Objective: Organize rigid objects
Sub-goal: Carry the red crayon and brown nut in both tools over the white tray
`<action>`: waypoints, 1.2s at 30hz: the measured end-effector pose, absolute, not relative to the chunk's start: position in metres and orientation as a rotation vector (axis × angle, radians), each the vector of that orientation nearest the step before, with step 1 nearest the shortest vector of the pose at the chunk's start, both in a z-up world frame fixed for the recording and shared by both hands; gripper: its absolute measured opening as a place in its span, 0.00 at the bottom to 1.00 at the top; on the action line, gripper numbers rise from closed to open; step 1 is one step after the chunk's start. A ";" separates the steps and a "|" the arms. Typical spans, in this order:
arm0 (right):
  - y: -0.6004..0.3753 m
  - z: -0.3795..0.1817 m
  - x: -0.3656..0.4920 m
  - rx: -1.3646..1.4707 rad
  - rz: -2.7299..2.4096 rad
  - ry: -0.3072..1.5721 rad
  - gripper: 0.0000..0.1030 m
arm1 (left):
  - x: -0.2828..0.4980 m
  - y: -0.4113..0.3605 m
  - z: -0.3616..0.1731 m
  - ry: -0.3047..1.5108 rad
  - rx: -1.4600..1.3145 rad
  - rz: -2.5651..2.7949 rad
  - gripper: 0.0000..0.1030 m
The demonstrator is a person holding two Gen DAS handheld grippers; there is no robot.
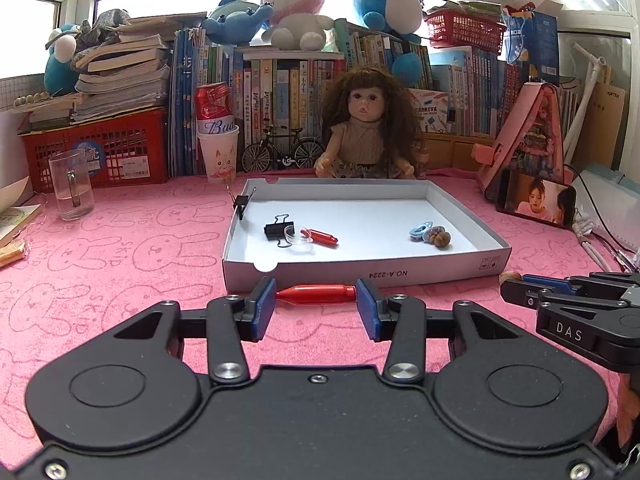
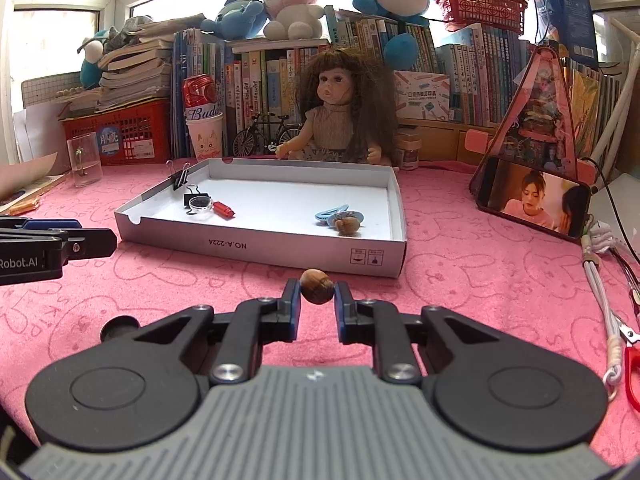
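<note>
White box lid (image 1: pixel 360 274) lies directly ahead of both: left gripper (image 1: pixel 316 294) clamps red tube (image 1: pixel 316 294) crosswise, right gripper (image 2: pixel 317 292) pinches walnut (image 2: pixel 316 286).

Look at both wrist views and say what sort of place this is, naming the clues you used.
Probably a child's study desk at home, by a window. Clues: a long row of upright books along the back, plush toys sitting on top of them, and a doll behind the shallow white box on a pink bunny-print cloth.
</note>
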State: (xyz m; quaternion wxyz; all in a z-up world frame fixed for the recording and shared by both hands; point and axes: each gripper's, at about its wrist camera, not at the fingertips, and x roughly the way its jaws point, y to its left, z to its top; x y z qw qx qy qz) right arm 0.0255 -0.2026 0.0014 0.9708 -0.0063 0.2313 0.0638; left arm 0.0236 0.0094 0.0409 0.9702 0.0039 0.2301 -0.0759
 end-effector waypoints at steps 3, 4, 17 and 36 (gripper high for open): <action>-0.207 0.005 0.033 0.011 0.116 0.467 0.21 | 0.033 0.011 0.048 0.448 0.003 -0.151 0.41; -0.208 0.007 0.035 0.018 0.112 0.467 0.21 | 0.036 0.011 0.049 0.444 0.003 -0.151 0.41; -0.215 0.018 0.070 0.037 0.083 0.457 0.21 | 0.092 0.017 0.054 0.461 -0.029 -0.120 0.41; -0.219 0.007 0.129 0.084 0.084 0.561 0.21 | 0.158 0.015 0.027 0.553 -0.033 -0.096 0.41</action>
